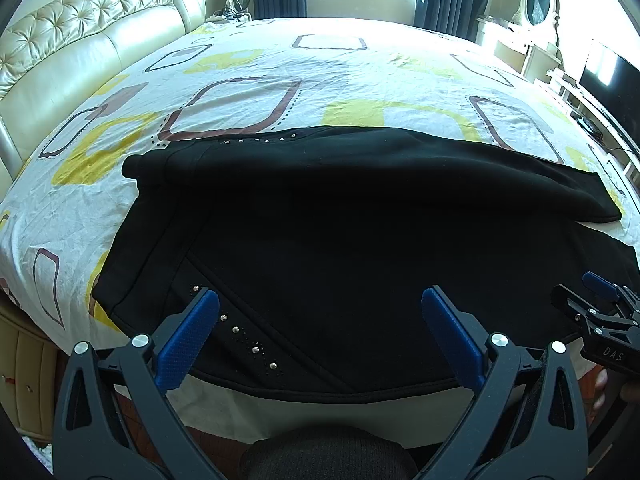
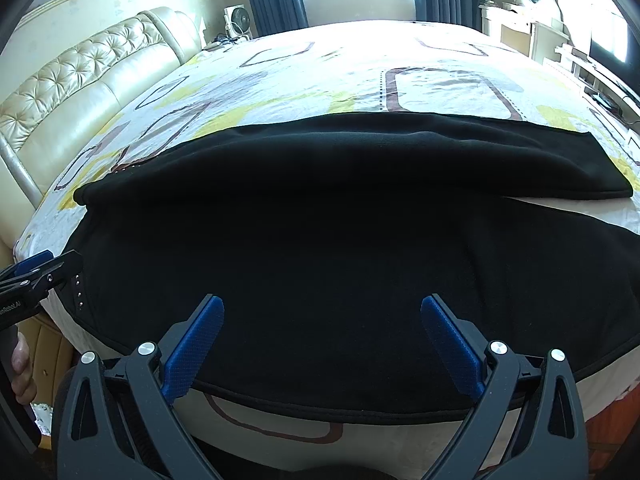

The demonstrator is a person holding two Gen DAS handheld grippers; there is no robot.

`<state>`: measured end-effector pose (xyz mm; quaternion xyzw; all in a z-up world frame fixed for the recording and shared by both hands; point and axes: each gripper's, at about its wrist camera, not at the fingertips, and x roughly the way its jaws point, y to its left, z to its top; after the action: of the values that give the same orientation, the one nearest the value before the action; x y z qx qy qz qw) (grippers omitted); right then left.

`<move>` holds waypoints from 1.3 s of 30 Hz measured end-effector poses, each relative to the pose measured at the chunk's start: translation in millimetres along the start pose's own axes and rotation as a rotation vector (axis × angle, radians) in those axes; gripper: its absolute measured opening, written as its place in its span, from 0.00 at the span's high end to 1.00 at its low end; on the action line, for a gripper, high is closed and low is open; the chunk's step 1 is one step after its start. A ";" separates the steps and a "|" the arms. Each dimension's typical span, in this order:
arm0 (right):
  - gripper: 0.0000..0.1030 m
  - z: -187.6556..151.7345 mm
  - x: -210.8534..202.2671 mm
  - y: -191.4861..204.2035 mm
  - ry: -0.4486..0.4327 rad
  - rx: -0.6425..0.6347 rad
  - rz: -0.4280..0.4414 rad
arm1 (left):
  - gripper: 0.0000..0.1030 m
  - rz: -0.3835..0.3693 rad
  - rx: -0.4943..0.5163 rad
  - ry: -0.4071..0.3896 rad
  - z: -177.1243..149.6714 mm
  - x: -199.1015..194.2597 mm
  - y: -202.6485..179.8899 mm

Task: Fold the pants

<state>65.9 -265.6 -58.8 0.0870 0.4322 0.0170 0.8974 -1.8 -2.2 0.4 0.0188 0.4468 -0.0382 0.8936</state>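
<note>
Black pants (image 1: 340, 232) with small silver studs lie spread across the near part of the bed, waistband to the left, both legs running right. The far leg (image 2: 400, 156) rests as a separate band behind the near leg. My left gripper (image 1: 320, 304) hovers open just above the near hem by the studded pocket seam, nothing between its blue pads. My right gripper (image 2: 322, 312) is also open, over the near leg close to the bed's front edge. Each gripper shows at the side of the other view: the right gripper (image 1: 592, 300), the left gripper (image 2: 32, 272).
The bed carries a white sheet (image 1: 248, 92) with yellow and brown squares. A cream tufted headboard (image 1: 72, 52) runs along the left. A dressing table with an oval mirror (image 1: 538, 0) and a television stand at the right. A window with dark curtains is behind.
</note>
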 end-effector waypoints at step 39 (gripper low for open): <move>0.04 87.7 -20.0 -1.4 -0.117 -0.078 0.173 | 0.02 -0.405 -0.160 0.104 128.1 41.1 189.2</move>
<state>121.7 -281.5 10.0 0.0899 0.3691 0.1062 0.9189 141.0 175.5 44.3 -0.1402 0.4886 -0.1803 0.8421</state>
